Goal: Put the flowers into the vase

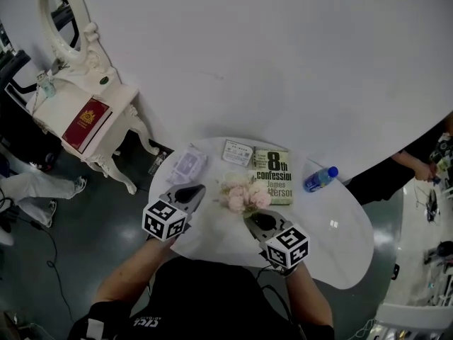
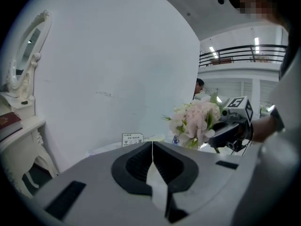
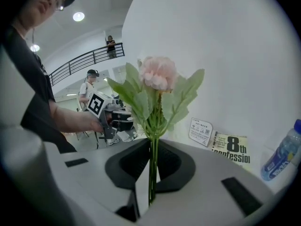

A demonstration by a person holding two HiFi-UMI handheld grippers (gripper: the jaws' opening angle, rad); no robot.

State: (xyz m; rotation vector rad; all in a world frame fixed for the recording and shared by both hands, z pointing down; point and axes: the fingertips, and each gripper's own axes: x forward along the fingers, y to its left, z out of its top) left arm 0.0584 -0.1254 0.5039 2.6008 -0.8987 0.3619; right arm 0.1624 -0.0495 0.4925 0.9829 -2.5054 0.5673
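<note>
- Head view: a round white table [image 1: 340, 246] seen from steeply above. The right gripper [image 1: 253, 218] holds a small bunch of flowers [image 1: 244, 193] above the middle of the tabletop, with the blossoms pointing away from the person. The bunch looks lifted clear of the clutter, probably so it can be carried to a vase, though no vase can be made out here.
- Beyond the flowers lie a paperback book [image 1: 272, 177], a white card [image 1: 238, 153], a blue water bottle [image 1: 320, 179] on its side and a clear plastic packet [image 1: 186, 166].
- The left gripper [image 1: 192, 190] hovers just left of the bunch, near the packet and apart from the flowers.
- Left gripper view: its jaws are pressed together with nothing between them, so it appears to be only standing by. The flowers [image 2: 197, 119] show to its right as a pale pink, rounded cluster with green leaves, carried by the other gripper.
- Right gripper view: the jaws are clamped on the thin green stems [image 3: 152, 168] low down, which lets the heads stand upright and free above the grip. One full, ruffled pink blossom [image 3: 157, 74] tops the bunch, ringed by broad light-green leaves. The petals look soft, possibly fabric.
</note>
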